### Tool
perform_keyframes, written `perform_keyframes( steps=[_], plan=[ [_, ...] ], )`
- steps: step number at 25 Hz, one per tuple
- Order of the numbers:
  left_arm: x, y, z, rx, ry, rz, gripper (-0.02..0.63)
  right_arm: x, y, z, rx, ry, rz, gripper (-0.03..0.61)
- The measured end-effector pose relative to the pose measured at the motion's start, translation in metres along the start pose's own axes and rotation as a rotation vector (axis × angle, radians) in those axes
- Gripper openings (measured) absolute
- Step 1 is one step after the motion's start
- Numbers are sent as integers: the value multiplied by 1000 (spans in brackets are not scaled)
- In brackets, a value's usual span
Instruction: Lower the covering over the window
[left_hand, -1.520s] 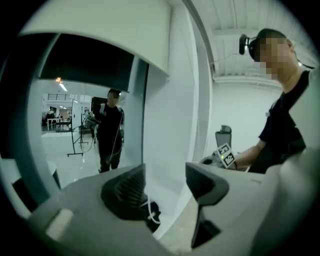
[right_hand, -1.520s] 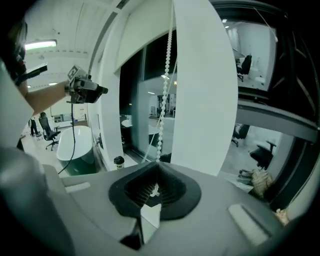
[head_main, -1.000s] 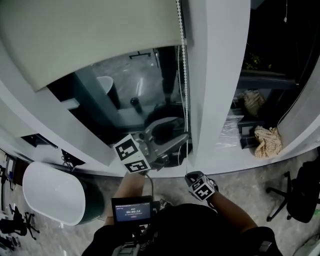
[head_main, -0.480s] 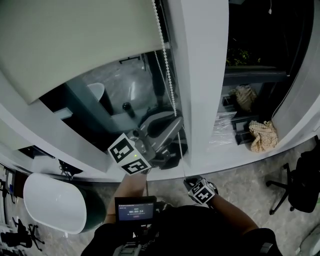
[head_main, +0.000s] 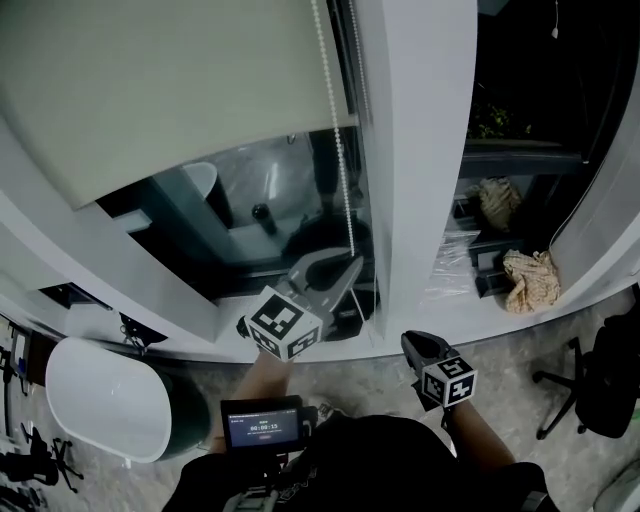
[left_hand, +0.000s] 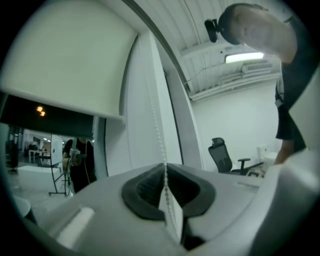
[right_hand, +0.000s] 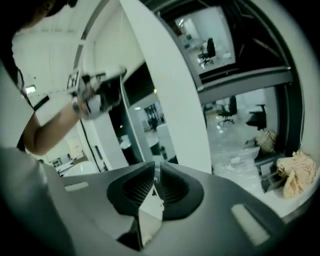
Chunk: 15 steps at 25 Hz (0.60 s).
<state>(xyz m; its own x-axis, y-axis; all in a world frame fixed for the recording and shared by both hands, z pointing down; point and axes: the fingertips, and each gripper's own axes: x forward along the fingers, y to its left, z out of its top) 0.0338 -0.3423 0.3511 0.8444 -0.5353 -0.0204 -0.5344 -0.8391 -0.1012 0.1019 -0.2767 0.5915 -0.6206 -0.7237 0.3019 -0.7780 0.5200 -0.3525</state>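
Left tool (head_main: 348, 268) is clamped on the bead chain (head_main: 340, 170). Its jaws have just been closing, and the left gripper view shows the chain running straight down between the dark pads (left_hand: 145, 187), pinched at the tips. The chain goes up from the left tool along the white pillar (head_main: 420, 150), which stands just right of it.

Right tool (head_main: 416, 342) is lower and to the right of the left tool, apart from it, with its marker cube facing up. Its jaws have just been opening and stand at a narrow gap. The right gripper view shows nothing between the pads (right_hand: 137, 187), and the chain isn't touching this tool.

Roller blind (head_main: 170, 90) is above and left of the left tool, partway down. Its bottom edge sits well above the tool tips. Between that edge and the left tool there is bare dark window glass (head_main: 260, 200) with reflections.

Right of the right tool, past the pillar, a crumpled cloth (head_main: 530, 280) lies on a ledge. A black office chair (head_main: 600, 380) stands further right on the floor. A white rounded object (head_main: 100, 395) is down to the left of the left tool, and a small lit screen (head_main: 262, 423) sits at the person's chest, below both tools.
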Motion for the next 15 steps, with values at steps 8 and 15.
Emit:
perform_keyframes(
  steps=[8, 15],
  plan=[
    [4, -58, -147, -203, 300, -99, 5, -60, 71, 240, -147, -509, 173, 81],
    [-4, -121, -216, -347, 358, -169, 5, -62, 137, 323, -355, -566, 275, 105]
  ],
)
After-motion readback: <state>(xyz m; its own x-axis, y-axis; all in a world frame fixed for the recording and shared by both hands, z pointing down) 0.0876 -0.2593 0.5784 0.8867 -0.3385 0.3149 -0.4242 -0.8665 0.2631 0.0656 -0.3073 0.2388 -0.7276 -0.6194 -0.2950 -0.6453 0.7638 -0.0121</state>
